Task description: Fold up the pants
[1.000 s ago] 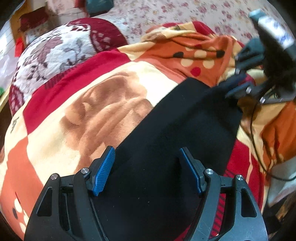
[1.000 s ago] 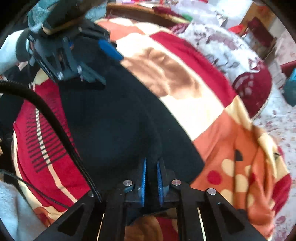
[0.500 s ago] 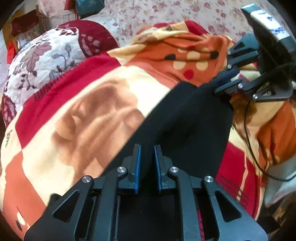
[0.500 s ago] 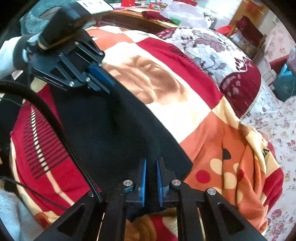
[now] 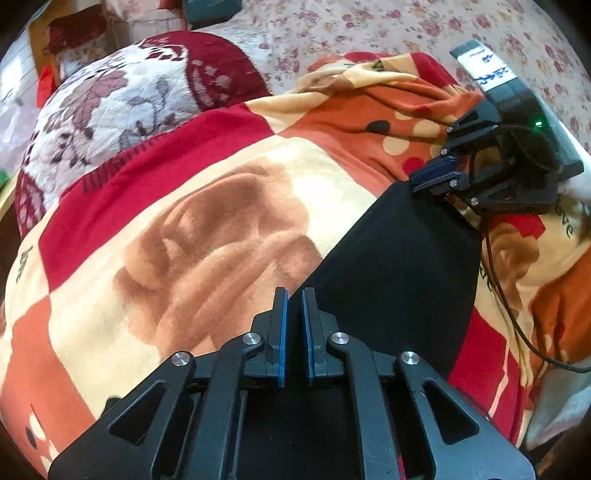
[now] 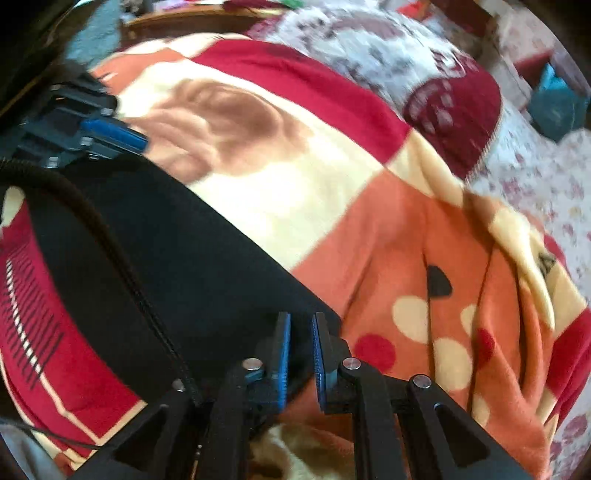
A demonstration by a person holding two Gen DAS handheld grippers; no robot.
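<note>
Black pants [image 5: 399, 266] lie folded in a long strip on a patterned fleece blanket [image 5: 207, 221]. My left gripper [image 5: 293, 295] is shut on the near end of the strip, with black cloth pinched between its blue pads. At the far end, the right gripper [image 5: 419, 181] holds the other corner. In the right wrist view, my right gripper [image 6: 300, 319] is shut on the edge of the pants [image 6: 166, 251], and the left gripper [image 6: 133, 142] bites the cloth at the upper left. The fabric runs fairly flat between the two.
A white and maroon floral cushion [image 5: 110, 107] lies beyond the blanket, with a flowered sheet [image 5: 369, 26] behind it. A black cable [image 5: 509, 302] trails from the right gripper, and another cable [image 6: 122, 266] crosses the pants. A teal object [image 6: 557, 103] sits at the far right.
My left gripper's jaws went from wide open to shut on the pants. The right gripper shifted sideways, carrying its corner, and its view is blurred by the motion.
</note>
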